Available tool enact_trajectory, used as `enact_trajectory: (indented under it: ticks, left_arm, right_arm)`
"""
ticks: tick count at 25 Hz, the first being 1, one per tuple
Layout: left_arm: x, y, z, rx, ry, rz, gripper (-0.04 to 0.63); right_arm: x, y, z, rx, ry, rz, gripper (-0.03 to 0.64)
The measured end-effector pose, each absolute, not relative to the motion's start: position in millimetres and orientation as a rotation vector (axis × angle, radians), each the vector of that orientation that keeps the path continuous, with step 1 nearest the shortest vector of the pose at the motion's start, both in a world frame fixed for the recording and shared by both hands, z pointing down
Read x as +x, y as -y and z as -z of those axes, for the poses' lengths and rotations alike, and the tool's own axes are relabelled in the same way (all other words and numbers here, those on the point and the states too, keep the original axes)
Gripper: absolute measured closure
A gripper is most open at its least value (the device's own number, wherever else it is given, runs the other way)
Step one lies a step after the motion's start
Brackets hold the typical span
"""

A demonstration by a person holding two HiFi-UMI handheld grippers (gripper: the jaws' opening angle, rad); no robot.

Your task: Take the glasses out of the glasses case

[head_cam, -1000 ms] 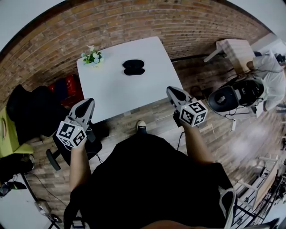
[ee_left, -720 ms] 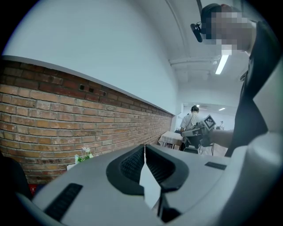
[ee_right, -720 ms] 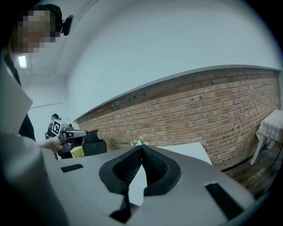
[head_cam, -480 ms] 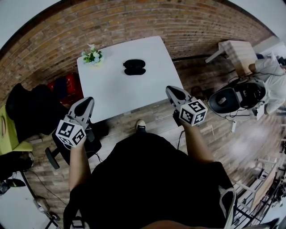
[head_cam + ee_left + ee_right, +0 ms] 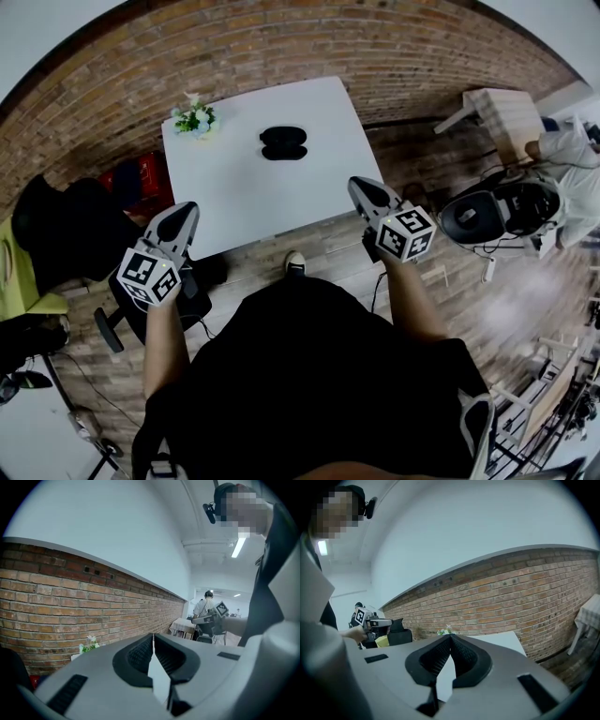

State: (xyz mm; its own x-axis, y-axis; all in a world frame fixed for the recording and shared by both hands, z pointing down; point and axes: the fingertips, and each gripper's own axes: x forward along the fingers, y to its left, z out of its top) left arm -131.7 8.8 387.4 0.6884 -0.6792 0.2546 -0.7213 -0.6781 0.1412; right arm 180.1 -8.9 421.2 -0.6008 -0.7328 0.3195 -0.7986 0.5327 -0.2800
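head view looks steeply down from above the person onto the white surface (image 5: 253, 178). left gripper view and right gripper view sit close behind their own jaws, facing forward toward the brick wall (image 5: 281, 47). all three share that wall and the flowers (image 5: 194, 119)

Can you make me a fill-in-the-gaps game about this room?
The black case lies on a white ____.
Left of the case stand little ____.
The wall beyond is built of ____.
The left hand-held gripper and right hand-held gripper are both empty and ____.
Missing words: table, flowers, brick, shut.
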Motion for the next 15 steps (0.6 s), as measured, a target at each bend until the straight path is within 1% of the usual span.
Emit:
enact_trajectory:
  ticks: [15]
  left_arm:
    - [-96.5,26.8,-386.3,2.652,1.171,-0.301,0.578]
  right_arm:
    - [211.5,53.6,-429.1,1.251,2.63,-0.626,0.598]
